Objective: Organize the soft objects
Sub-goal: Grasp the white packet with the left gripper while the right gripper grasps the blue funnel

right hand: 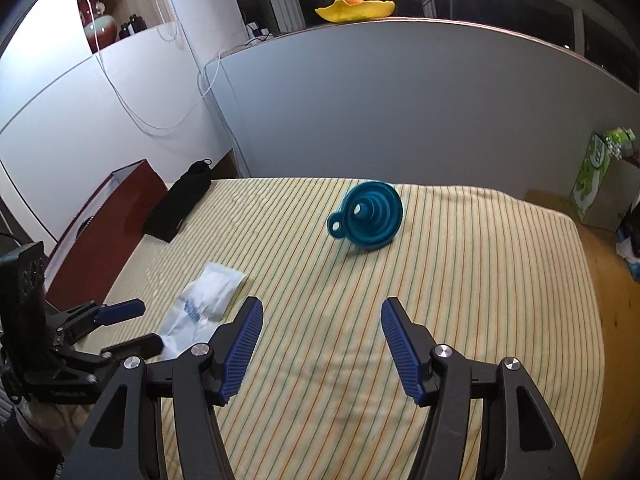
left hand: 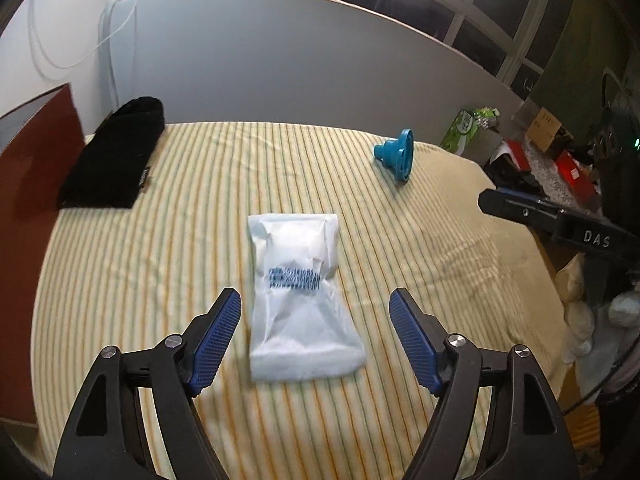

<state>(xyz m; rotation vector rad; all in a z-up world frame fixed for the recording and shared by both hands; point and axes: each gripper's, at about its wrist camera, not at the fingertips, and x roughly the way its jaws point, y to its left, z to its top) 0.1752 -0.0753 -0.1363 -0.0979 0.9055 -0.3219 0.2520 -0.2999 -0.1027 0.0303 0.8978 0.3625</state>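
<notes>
A yellow striped cloth (left hand: 168, 264) covers the counter and carries everything else; the white packet at its middle serves as the landmark here. Behind the packet, along the counter's far edge, stands a grey partition panel (left hand: 280, 60) with a yellow bowl-like dish (right hand: 354, 9) on its top edge. Far to the packet's left, at the counter's edge, is a dark red box (right hand: 108, 228). Between that box and the packet, toward the back left, lies a black fabric pouch (left hand: 116, 160), flat on the cloth and well apart from the packet.

The left tongs (left hand: 316, 340) stand wide open, the blue ribbed pads on either side of the packet's near half; whether they touch it cannot be told. The right tongs (right hand: 322, 344) are also spread open and grip nothing, over bare cloth to the packet's right.

The white packet (left hand: 300, 300) itself lies flat, crinkled, with a block of blue print across its middle, its long side running away from the left wrist camera. Beyond it to the right, well apart, a teal collapsible funnel (right hand: 366, 218) rests tipped on its side, its handle loop toward the packet.
</notes>
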